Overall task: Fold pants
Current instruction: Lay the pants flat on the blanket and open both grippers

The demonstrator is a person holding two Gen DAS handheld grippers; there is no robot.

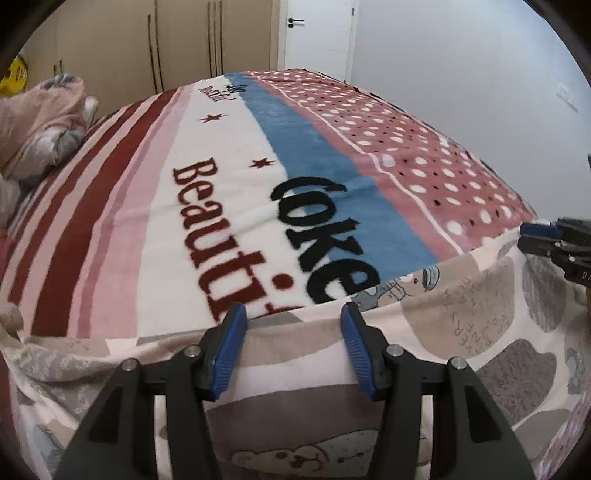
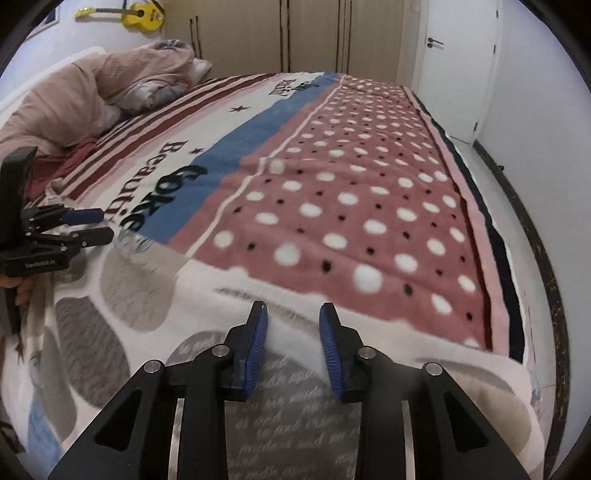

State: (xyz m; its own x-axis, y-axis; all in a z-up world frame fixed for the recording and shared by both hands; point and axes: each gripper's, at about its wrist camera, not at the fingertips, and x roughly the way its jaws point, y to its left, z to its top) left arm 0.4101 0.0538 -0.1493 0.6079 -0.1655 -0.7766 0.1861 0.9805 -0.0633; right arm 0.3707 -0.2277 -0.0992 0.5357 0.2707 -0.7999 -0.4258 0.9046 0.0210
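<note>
Fingers (image 1: 236, 347) of the left gripper (image 1: 293, 325) stand moderately apart, blue pads on either side of the far edge of the pants (image 1: 461, 332), with cloth lying in the gap between them. No pad presses the cloth as far as the left wrist view shows, so this reads as an open hover over the hem rather than a grip. Fingers (image 2: 256, 343) of the right gripper (image 2: 293, 325) stand narrower, again over the far edge of the pants, with pale cloth between the pads; the view is blurred, and whether they pinch the cloth cannot be told for sure, though a gap shows on both sides.

Outward from there, the pants, printed with grey and beige patches, script and small bears, lie spread on the near part of the blanket (image 1: 229, 206), covering the lower letters of its big lettering. The right gripper sits further along the same edge, over the spotted pink part of the blanket, and the left one over the white lettered band. A heap of bedding (image 2: 110, 88) lies at the far left of the blanket, and a yellow guitar (image 2: 140, 14) hangs on the wall beyond it.

As a judgement, the fold looks early or midway: the cloth lies flat with one straight far edge, but how many layers it holds cannot be seen. Probably further folds remain, since the cloth covers a broad stretch.
</note>
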